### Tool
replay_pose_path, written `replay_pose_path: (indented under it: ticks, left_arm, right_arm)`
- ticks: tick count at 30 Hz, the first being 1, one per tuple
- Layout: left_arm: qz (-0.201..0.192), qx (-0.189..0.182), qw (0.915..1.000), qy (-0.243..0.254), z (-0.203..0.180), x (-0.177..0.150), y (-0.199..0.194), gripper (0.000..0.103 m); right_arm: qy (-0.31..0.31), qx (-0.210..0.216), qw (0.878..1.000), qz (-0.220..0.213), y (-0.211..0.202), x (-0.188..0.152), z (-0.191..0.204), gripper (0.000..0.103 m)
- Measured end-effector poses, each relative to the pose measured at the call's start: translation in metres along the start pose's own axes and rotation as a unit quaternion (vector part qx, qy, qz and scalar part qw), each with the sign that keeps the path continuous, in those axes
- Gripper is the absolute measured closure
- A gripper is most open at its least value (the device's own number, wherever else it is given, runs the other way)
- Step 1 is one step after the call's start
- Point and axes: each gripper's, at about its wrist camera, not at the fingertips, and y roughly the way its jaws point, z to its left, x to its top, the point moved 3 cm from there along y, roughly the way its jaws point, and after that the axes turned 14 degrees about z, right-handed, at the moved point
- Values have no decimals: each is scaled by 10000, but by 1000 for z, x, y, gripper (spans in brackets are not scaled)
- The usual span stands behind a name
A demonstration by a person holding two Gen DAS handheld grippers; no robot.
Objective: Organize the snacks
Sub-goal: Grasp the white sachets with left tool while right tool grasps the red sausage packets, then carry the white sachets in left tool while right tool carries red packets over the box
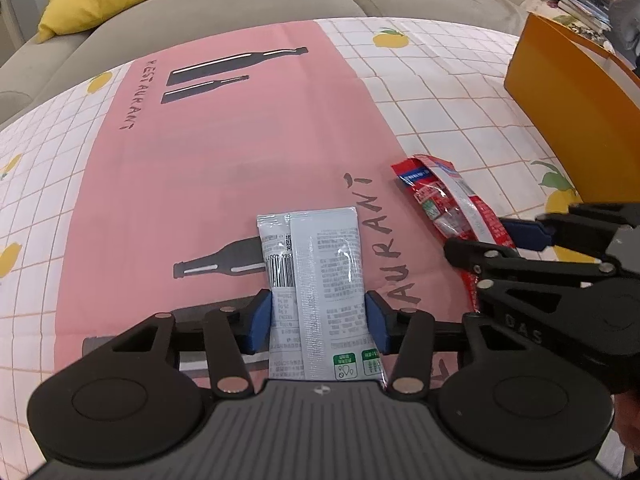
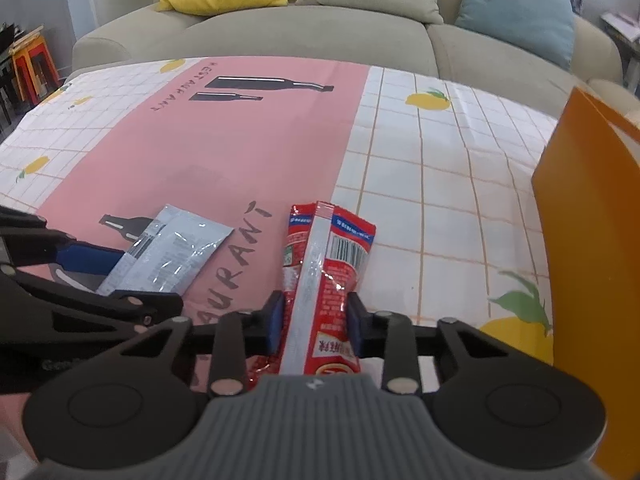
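**Packets lined up with both grippers, orange box off to the right**

Packets first, working outward from each tool. The left hand-held gripper (image 1: 318, 322) has its blue pads pressed against both long edges of the grey snack packet (image 1: 316, 280), so it's pinching it across the width. The packet's long axis runs straight up the frame, away from the camera, in line with the fingers. It looks like it's lying flat on the pink tablecloth (image 1: 208, 168) covering the bench, bottom centre of the left wrist view.

Same story on the other side: the right hand-held gripper (image 2: 315, 322) is squeezed on the red snack packet (image 2: 324, 280), which crumples a bit between the pads. Its long axis also points up the frame, leaning slightly right at the top. In the right wrist view it sits bottom centre, with the grey one just to its left.

What matters next, I reckon: the orange box (image 2: 580, 240) stands at the right edge of both views, past the red packet. So the right gripper is clearly nearer to it, and the left one would have to cross over. If the box is where the snacks go, I'd guess red goes first.
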Motion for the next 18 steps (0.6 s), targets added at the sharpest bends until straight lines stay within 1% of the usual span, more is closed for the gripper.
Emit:
replay_pose_path:
  ticks: [4,9,14,18]
  left_arm:
    - [8,-252,9995,-193,0,-3,-5,48]
    - [-19,-508,9981,-356,-4,-9,-17,48]
    - [-120,-788,9953,-542,-6,-9,-37,48]
    - [-295,-915,9940,-527,-13,-5,-60,48]
  right_arm:
    - [154,97,9998,110,-5,-5,-4,79]
    - [378,253,9990,42,-23,-13,-10,79]
    - [363,186,9991,-133,-44,-20,-16,79]
    - [402,216,9985,-311,-66,-22,-23,79]
